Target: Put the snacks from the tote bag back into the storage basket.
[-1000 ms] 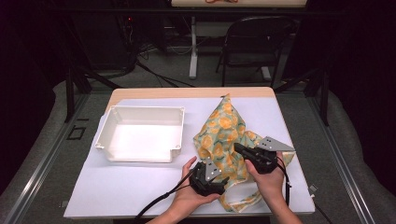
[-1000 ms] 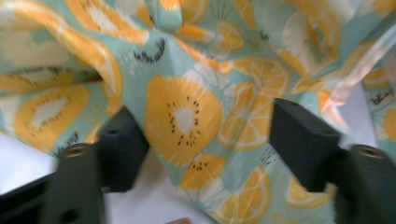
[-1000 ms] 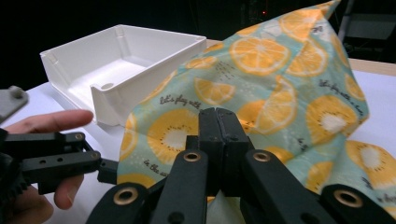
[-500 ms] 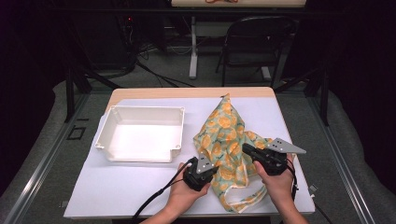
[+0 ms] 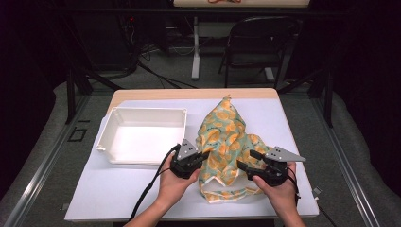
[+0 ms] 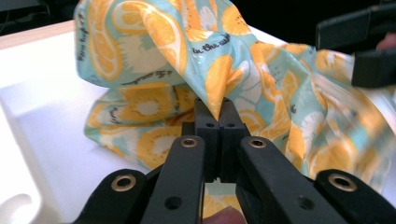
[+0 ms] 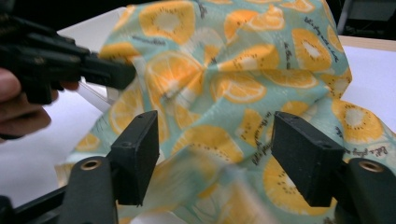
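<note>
Moved: both grippers have drawn apart along the cloth's near edge.
Bench [image 5: 118,198]: carries white tray [image 5: 142,137] at 9 o'clock.
Cloth [image 5: 227,142]: orange-print, long axis 12 to 6.
Left gripper [image 6: 218,122]: jaws pinched on a cloth fold.
Right gripper [image 7: 224,158]: jaws wide, cloth between, ungripped.

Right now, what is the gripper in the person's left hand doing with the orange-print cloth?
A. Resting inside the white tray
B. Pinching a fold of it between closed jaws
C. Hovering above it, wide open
B: in the left gripper view, the left gripper has its jaws closed together with a fold of the orange-print cloth caught between them.
</note>
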The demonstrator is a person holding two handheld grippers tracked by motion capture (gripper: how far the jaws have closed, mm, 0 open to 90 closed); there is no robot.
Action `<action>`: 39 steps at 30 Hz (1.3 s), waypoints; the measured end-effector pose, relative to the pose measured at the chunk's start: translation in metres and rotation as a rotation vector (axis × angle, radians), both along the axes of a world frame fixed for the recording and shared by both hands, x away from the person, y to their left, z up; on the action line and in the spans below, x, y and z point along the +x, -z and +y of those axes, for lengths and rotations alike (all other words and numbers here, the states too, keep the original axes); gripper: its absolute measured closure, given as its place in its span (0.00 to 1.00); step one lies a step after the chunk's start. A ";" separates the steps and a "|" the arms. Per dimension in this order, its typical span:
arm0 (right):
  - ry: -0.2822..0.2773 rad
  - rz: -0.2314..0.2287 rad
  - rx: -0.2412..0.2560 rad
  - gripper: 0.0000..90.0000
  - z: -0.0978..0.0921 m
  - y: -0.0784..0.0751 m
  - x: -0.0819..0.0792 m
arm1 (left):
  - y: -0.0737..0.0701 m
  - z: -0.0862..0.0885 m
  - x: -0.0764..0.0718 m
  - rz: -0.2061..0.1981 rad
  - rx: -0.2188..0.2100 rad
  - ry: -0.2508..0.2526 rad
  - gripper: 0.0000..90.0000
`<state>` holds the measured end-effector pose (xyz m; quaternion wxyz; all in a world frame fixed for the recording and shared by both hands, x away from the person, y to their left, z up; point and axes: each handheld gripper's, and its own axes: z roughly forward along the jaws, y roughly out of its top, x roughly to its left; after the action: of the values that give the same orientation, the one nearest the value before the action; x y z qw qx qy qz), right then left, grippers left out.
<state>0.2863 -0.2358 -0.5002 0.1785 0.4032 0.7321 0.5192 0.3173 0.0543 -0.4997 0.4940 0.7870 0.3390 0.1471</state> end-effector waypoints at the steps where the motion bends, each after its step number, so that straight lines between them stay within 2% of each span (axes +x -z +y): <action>1: -0.004 -0.001 -0.001 0.33 -0.001 0.001 0.000 | -0.001 0.002 0.001 -0.001 -0.002 -0.002 1.00; 6: -0.067 0.006 -0.013 0.26 -0.009 0.005 -0.004 | -0.006 0.013 0.007 0.013 -0.034 -0.027 1.00; 8: -0.094 0.012 -0.039 0.23 -0.010 0.009 -0.010 | -0.006 0.015 0.009 0.020 -0.049 -0.036 1.00; 10: -0.085 0.019 -0.048 0.23 -0.009 0.012 -0.012 | -0.006 0.016 0.011 0.035 -0.058 -0.035 1.00; 12: -0.077 0.038 -0.036 0.25 -0.004 0.015 -0.010 | -0.004 0.015 0.012 0.044 -0.068 -0.033 1.00; 14: -0.088 0.050 -0.014 0.26 0.003 0.017 -0.007 | -0.003 0.015 0.012 0.046 -0.068 -0.032 0.99; 16: -0.122 0.054 -0.022 0.25 0.018 0.018 -0.008 | -0.003 0.014 0.011 0.050 -0.067 -0.031 0.99; 19: -0.159 0.071 -0.036 0.16 0.040 0.019 -0.014 | -0.004 0.015 0.012 0.049 -0.079 -0.038 0.99; 20: -0.165 0.088 -0.053 0.13 0.050 0.021 -0.018 | -0.005 0.015 0.013 0.050 -0.082 -0.039 0.99; 21: -0.159 0.109 -0.122 0.10 0.065 0.025 -0.021 | -0.005 0.016 0.014 0.052 -0.086 -0.041 0.99; 22: -0.159 0.109 -0.122 0.10 0.065 0.025 -0.021 | -0.005 0.016 0.014 0.054 -0.088 -0.041 0.99; 24: -0.167 0.134 -0.175 0.11 0.073 0.031 -0.022 | -0.005 0.016 0.013 0.051 -0.095 -0.042 0.99; 25: -0.167 0.152 -0.221 0.16 0.077 0.036 -0.022 | -0.005 0.016 0.012 0.048 -0.093 -0.038 0.99; 26: -0.145 0.155 -0.271 0.23 0.079 0.039 -0.021 | -0.006 0.016 0.012 0.048 -0.093 -0.035 0.99; 27: -0.134 0.162 -0.305 0.36 0.079 0.042 -0.020 | -0.006 0.017 0.012 0.044 -0.095 -0.035 0.99; 28: -0.145 0.174 -0.322 0.56 0.079 0.045 -0.019 | -0.007 0.017 0.011 0.045 -0.100 -0.034 0.99; 29: -0.174 0.183 -0.317 0.71 0.076 0.047 -0.016 | -0.007 0.018 0.011 0.041 -0.100 -0.031 0.98; 31: -0.184 0.166 -0.273 0.91 0.068 0.043 -0.013 | -0.008 0.019 0.012 0.037 -0.104 -0.028 0.96; 32: -0.177 0.151 -0.254 0.98 0.064 0.039 -0.012 | -0.008 0.019 0.012 0.041 -0.104 -0.024 0.95; 35: -0.150 0.082 -0.175 1.00 0.051 0.024 -0.011 | -0.008 0.020 0.012 0.048 -0.104 -0.013 0.89; 36: -0.124 0.027 -0.141 1.00 0.043 0.012 -0.010 | -0.007 0.020 0.012 0.048 -0.106 -0.007 0.83; 37: -0.124 0.027 -0.141 1.00 0.043 0.012 -0.010 | -0.007 0.021 0.012 0.050 -0.106 -0.005 0.83; 39: -0.099 -0.007 -0.096 1.00 0.037 0.004 -0.009 | -0.008 0.021 0.011 0.048 -0.118 -0.002 0.75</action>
<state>0.2774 -0.1990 -0.5039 0.1742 0.3555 0.7746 0.4932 0.3285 0.0756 -0.4921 0.5312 0.7595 0.3596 0.1085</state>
